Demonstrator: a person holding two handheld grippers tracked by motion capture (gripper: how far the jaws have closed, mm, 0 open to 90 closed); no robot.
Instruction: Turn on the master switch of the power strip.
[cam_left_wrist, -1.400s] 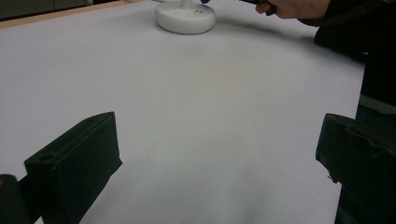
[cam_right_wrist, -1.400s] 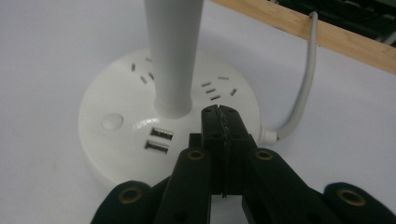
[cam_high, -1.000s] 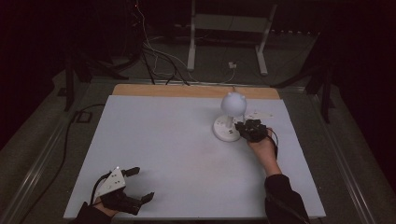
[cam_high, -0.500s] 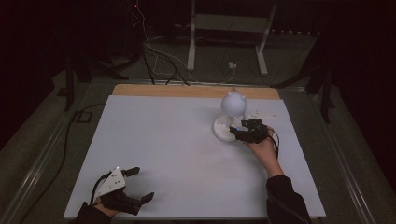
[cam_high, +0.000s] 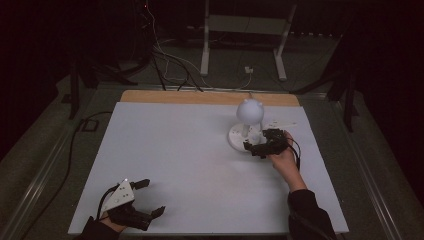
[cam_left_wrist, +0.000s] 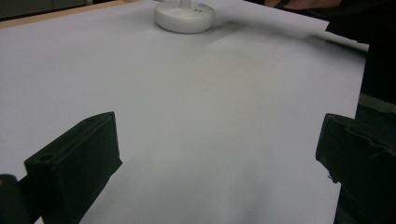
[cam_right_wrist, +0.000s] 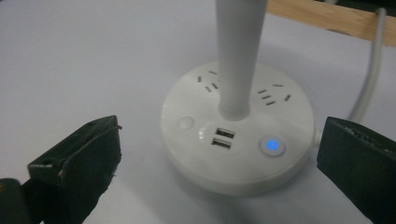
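A dim lab or test room: one white table (cam_high: 165, 165) stands alone on grey carpet (cam_high: 50, 145), loose cables (cam_high: 165, 60) trailing across the floor at the far side, near a white metal stand (cam_high: 240, 25) (surroundings mostly black).

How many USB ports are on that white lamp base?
2. Both USB ports sit on the round lamp base, stacked one above the other just in front of the stem. The far side of the base is hidden.

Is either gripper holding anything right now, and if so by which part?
Nothing is held. The right gripper is open, its jaws apart on either side of the lamp base without touching it. The left gripper is open over bare table.
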